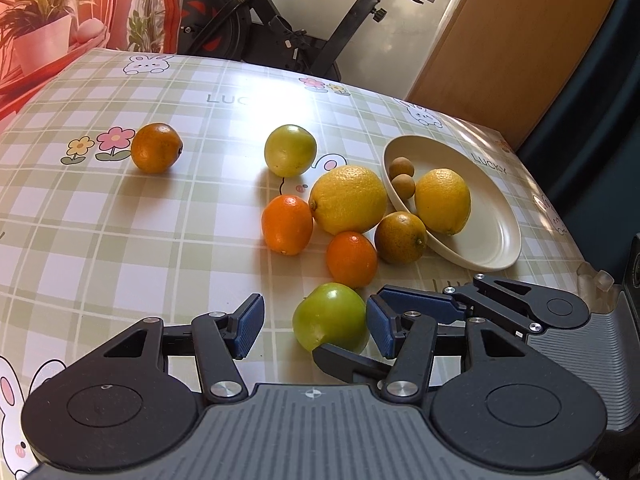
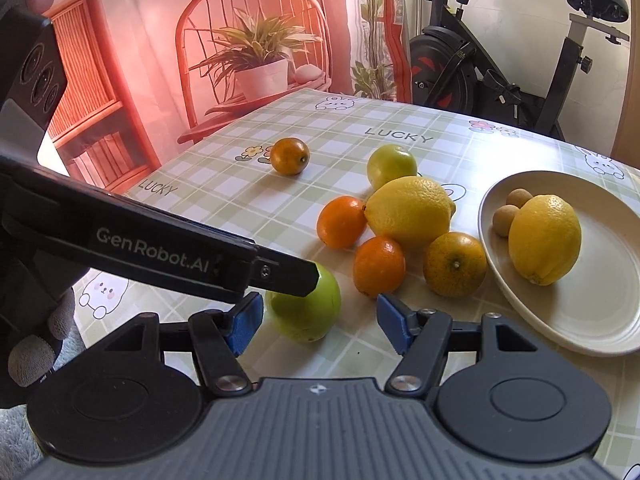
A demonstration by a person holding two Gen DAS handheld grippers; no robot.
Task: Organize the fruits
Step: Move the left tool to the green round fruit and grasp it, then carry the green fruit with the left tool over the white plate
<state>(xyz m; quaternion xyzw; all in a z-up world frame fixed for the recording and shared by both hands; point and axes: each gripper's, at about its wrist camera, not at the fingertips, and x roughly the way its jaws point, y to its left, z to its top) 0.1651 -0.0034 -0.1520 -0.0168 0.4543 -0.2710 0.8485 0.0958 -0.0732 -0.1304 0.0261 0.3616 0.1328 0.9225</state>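
Note:
A green fruit (image 1: 331, 317) (image 2: 306, 312) lies on the checked tablecloth between both open grippers. My left gripper (image 1: 316, 326) is open with the fruit between its pads, nearer the right pad. My right gripper (image 2: 320, 324) is open, the fruit against its left pad. The left gripper's finger (image 2: 280, 272) crosses over the fruit in the right wrist view. Beyond lie two oranges (image 1: 287, 224) (image 1: 352, 259), a greenish orange (image 1: 401, 237), a big lemon (image 1: 347, 199), a yellow-green fruit (image 1: 290, 150) and a far orange (image 1: 157, 147). A cream plate (image 1: 492, 236) (image 2: 600, 320) holds a lemon (image 1: 442, 201) and two small brown fruits (image 1: 401, 176).
The table's right edge (image 1: 560, 184) runs just past the plate. An exercise bike (image 1: 288, 28) stands behind the table. A printed backdrop with a potted plant (image 2: 256, 60) hangs at the far left side. A gloved hand (image 2: 36, 344) holds the left gripper.

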